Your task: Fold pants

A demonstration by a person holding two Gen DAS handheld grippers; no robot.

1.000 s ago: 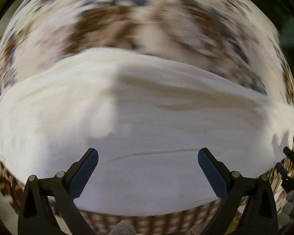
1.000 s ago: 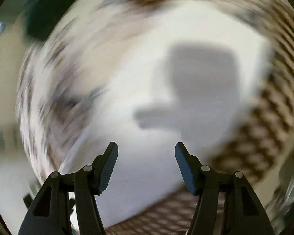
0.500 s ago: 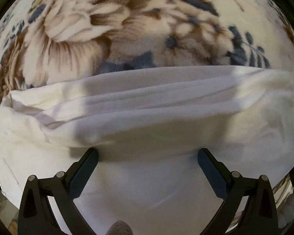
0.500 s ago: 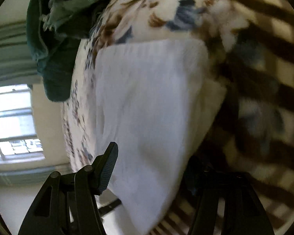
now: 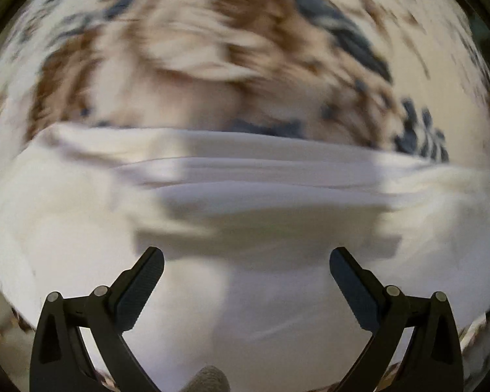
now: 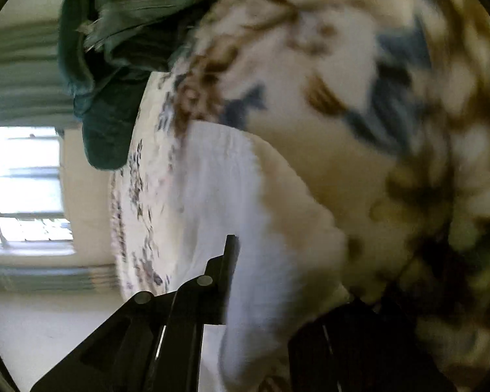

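Observation:
The white pants (image 5: 245,215) lie folded in layers across a flowered blanket (image 5: 232,49), filling the lower half of the left wrist view. My left gripper (image 5: 246,261) is open and empty just above the cloth. In the right wrist view the pants (image 6: 232,202) run as a white band down the middle. My right gripper (image 6: 277,277) is rolled on its side; its jaws have closed in on the edge of the white cloth. The right finger is dark and blurred.
A heap of dark green clothes (image 6: 114,49) lies on the far end of the blanket (image 6: 359,65). A bright window (image 6: 26,189) and a pale wall stand beyond the bed's edge.
The right gripper's jaws have closed in from wide open onto the edge of the pants. The left gripper stays open and has shifted slightly over the cloth.

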